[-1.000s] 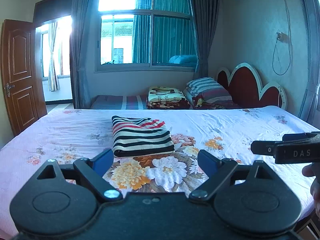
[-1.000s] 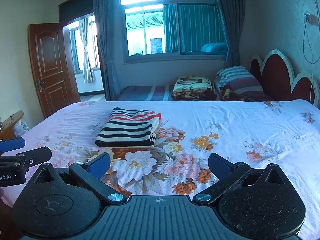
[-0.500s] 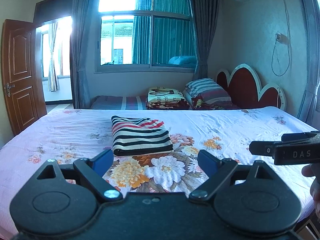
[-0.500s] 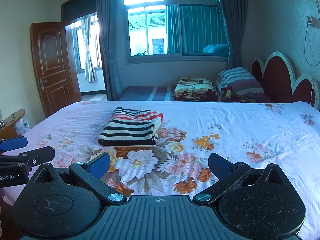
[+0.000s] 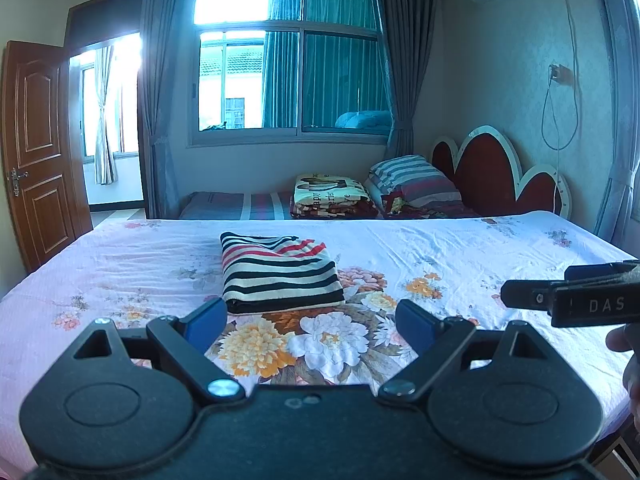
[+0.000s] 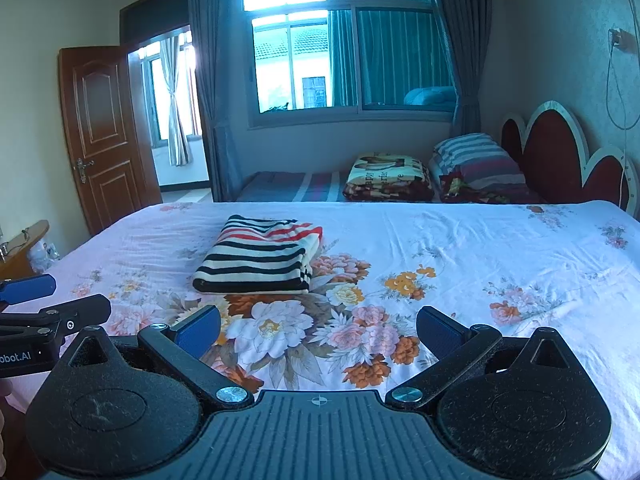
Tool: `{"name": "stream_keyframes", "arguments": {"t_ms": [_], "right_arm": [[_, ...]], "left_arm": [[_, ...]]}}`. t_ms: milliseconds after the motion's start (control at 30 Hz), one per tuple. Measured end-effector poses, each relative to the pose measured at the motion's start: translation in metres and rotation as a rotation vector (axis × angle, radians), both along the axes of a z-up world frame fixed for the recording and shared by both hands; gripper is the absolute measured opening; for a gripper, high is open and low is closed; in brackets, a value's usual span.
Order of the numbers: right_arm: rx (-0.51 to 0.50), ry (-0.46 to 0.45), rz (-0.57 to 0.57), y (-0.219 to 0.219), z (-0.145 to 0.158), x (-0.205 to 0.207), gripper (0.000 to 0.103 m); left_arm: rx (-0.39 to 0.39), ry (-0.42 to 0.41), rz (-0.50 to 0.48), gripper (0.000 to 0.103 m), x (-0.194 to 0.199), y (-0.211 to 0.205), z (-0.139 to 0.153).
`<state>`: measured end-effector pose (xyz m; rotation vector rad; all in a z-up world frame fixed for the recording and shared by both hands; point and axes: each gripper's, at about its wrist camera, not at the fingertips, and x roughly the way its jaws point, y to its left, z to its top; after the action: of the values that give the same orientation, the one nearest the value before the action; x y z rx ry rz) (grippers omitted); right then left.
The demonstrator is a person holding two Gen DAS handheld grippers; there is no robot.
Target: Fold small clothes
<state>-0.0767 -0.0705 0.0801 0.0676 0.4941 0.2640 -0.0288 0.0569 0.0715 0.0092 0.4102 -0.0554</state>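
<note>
A striped garment in black, cream and red lies folded into a neat rectangle on the floral bedsheet; it also shows in the right wrist view. My left gripper is open and empty, held just short of the garment's near edge. My right gripper is open and empty, further right over the flower print. Each gripper shows at the edge of the other's view: the right one and the left one.
The bed fills the foreground; a red scalloped headboard stands at the right. Folded blankets and striped pillows lie on a second bed beyond. An open wooden door is at the left, a window behind.
Both grippers have drifted slightly back and up from the bed. The folded garment has not moved.
</note>
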Motion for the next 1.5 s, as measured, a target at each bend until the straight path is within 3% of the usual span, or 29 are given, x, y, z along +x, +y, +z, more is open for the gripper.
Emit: {"name": "stream_keyframes", "arguments": {"t_ms": [1000,1500], "right_arm": [[-0.005,0.014,0.008,-0.0011,-0.0045,0.0043,0.103],[-0.008,0.016,0.017,-0.0043,-0.0084,0.0068,0.103]], "left_arm": [[-0.007,0.021,0.021,0.089,0.0071,0.0008,-0.0064],[0.048,0.003,0.023,0.091,0.0064,-0.0050,-0.0060]]}}
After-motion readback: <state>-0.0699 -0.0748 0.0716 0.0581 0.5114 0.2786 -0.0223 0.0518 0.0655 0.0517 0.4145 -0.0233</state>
